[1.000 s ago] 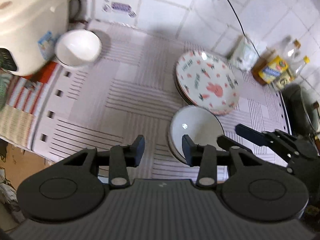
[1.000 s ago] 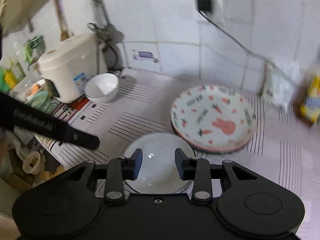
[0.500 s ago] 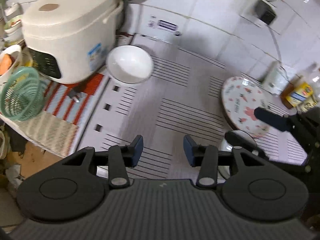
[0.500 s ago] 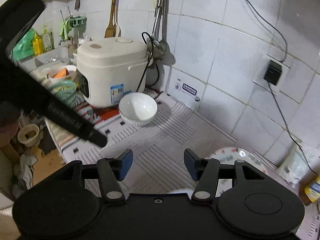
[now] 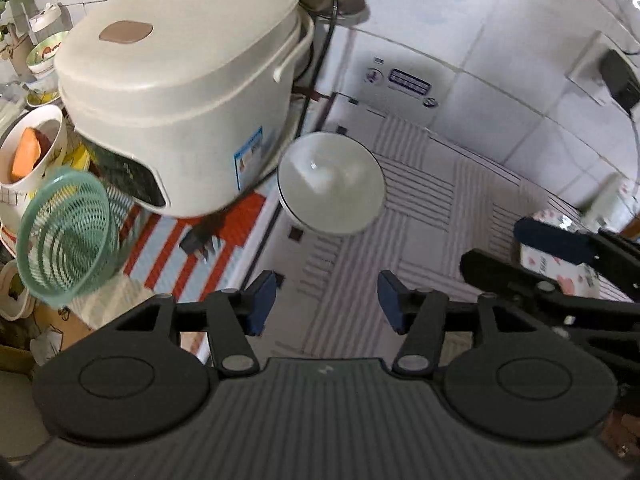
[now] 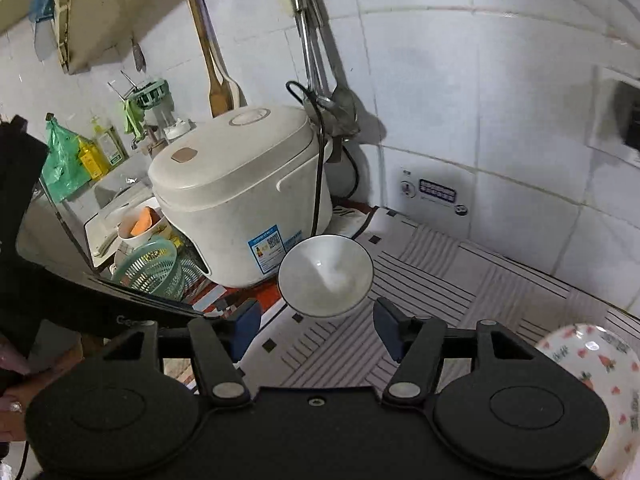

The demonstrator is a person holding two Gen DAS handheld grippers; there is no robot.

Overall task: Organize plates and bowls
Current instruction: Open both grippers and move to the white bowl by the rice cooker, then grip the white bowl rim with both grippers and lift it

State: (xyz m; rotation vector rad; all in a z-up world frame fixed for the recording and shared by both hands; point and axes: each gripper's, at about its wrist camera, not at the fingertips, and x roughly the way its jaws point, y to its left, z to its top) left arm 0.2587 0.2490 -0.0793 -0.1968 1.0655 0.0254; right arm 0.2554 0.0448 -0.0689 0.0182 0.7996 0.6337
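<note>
A white bowl [image 5: 331, 182] stands on the striped mat beside the rice cooker; it also shows in the right wrist view [image 6: 325, 275]. My left gripper [image 5: 326, 302] is open and empty, a little short of the bowl. My right gripper [image 6: 316, 330] is open and empty, its tips just below the bowl's near rim in the image. A patterned plate with red carrots [image 6: 590, 368] lies at the right; part of it shows in the left wrist view [image 5: 560, 264] behind the right gripper's fingers [image 5: 552, 236].
A white rice cooker [image 5: 180, 80] stands at the left with its cord and a ladle behind. A green mesh basket [image 5: 68, 236] and a bowl of food [image 5: 30, 152] sit left of it. The tiled wall [image 6: 480, 120] and a wall socket [image 5: 616, 74] are behind.
Both grippers have swung left, away from the plate and the white dish near it, towards the bowl by the rice cooker. Both have opened wider. Nothing has been gripped.
</note>
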